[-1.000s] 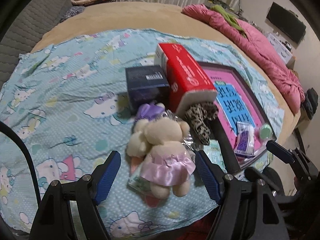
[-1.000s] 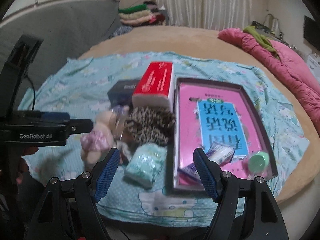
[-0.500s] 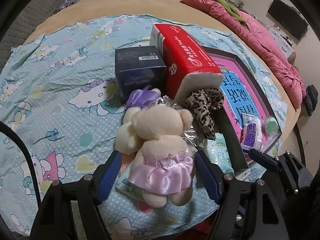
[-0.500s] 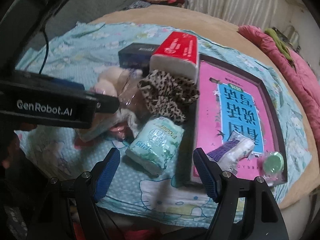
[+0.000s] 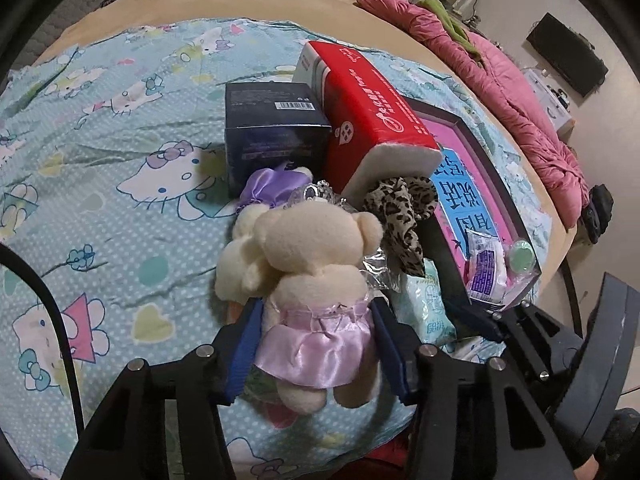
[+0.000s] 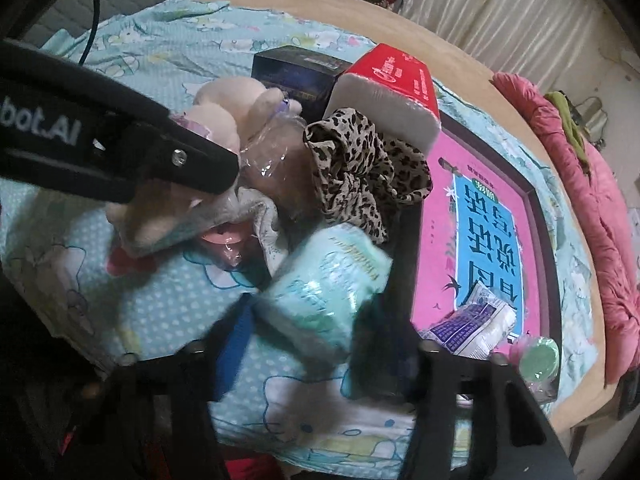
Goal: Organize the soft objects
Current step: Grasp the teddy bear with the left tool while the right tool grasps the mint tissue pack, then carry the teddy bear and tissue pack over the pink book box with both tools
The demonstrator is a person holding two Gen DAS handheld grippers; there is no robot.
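Note:
A cream teddy bear [image 5: 308, 264] in a pink satin skirt lies on the Hello Kitty sheet [image 5: 100, 184]. My left gripper [image 5: 316, 330] is shut on its skirt and waist. In the right wrist view the bear [image 6: 224, 120] sits behind the left gripper's black finger [image 6: 132, 148]. My right gripper [image 6: 308, 320] is closed around a mint-green tissue pack [image 6: 328, 292]; that view is blurred. The pack also shows in the left wrist view [image 5: 428, 304]. A leopard-print scrunchie [image 5: 400, 216] lies between bear and tray.
A red tissue pack [image 5: 368, 120] and a dark blue box [image 5: 272, 128] stand behind the bear. A dark-rimmed tray [image 5: 500, 184] with a pink and blue card holds a small white packet [image 5: 486, 272] and a green round pot [image 5: 520, 254]. A pink quilt [image 5: 516, 108] lies at the right.
Both grippers moved forward and down. The left one closed on the bear's skirt. The right one closed around the green tissue pack.

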